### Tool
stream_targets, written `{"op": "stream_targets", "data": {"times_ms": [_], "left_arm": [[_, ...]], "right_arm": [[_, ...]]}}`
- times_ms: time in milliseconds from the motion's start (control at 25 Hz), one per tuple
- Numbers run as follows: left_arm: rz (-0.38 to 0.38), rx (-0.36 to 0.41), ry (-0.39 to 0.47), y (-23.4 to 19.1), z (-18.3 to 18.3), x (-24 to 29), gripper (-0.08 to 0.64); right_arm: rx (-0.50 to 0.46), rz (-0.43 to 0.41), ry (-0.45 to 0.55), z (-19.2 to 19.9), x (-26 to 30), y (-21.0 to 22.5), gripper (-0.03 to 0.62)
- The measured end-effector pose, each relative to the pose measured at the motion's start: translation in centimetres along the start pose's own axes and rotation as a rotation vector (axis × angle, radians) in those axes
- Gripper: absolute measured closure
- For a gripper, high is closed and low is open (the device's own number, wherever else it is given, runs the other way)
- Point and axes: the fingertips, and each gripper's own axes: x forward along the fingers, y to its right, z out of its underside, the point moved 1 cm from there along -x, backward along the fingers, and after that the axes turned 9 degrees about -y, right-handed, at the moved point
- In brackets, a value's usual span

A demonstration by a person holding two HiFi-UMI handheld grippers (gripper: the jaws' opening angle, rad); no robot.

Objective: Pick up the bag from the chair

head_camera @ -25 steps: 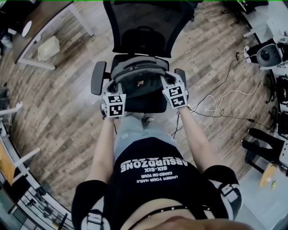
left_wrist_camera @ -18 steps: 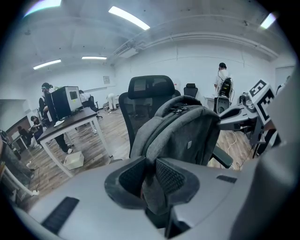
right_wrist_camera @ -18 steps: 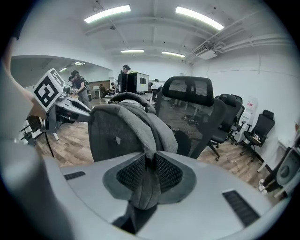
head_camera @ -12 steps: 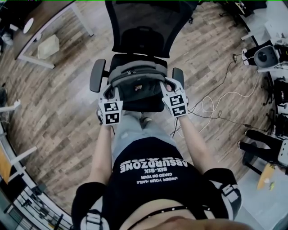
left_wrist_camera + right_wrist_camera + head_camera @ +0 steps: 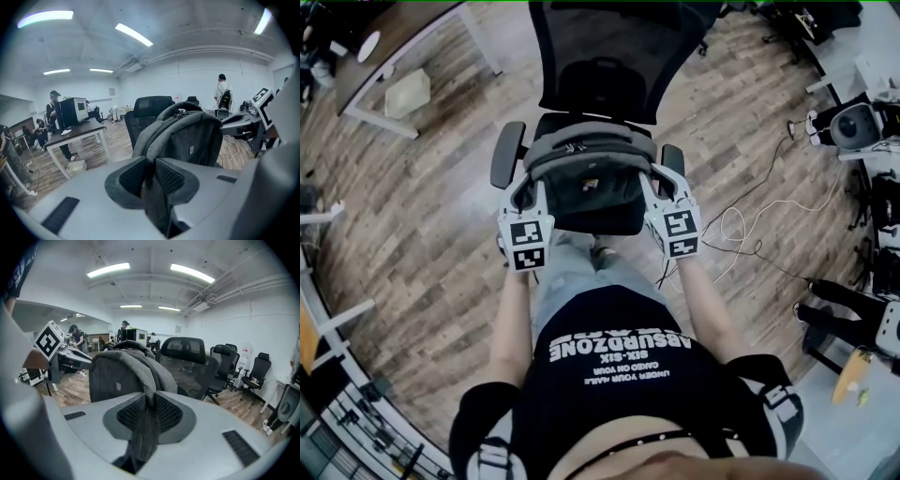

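Symmetrically, left tongs (image 5: pixel 532 184) and right tongs (image 5: pixel 652 177) clamp bag (image 5: pixel 584 146).

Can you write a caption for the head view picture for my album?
The left gripper and right gripper each clamp a side of the gray bag at the black chair.

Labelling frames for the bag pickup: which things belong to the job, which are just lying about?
Job: grey fabric backpack; black mesh office chair under it; left gripper and right gripper, each shut on a backpack side.
Lying about: loose white cable; pale box; brown-topped desk.
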Motion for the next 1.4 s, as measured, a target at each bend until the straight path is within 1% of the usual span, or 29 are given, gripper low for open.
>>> {"op": "stream_targets", "data": {"times_ms": [440,720,920,1120,1240,1400], "left_arm": [[-0.012,0.007,0.100,-0.2,-4.0,-3.2,0.489],[-0.008,0.005,0.163,-0.5,-7.0,-5.0,0.489],[-0.017,-0.003,0.192,-0.6,-9.1,-6.1,0.491],[-0.030,0.007,0.254,-0.3,-11.8,-7.7,0.493],[-0.039,0.009,0.275,-0.5,-13.0,-8.3,0.494],[-0.030,0.002,0.298,-0.5,-14.2,-8.7,0.495]], "right_arm": [[-0.003,-0.012,0.096,-3.9,-3.3,0.7,0.522],[0.017,-0.009,0.168,-6.6,-4.9,1.4,0.522],[0.041,-0.008,0.216,-8.5,-6.1,1.9,0.522],[0.060,-0.003,0.275,-10.5,-7.9,2.8,0.522],[0.063,-0.001,0.306,-11.6,-8.6,3.0,0.522],[0.082,0.008,0.329,-12.6,-9.2,3.5,0.522]]}}
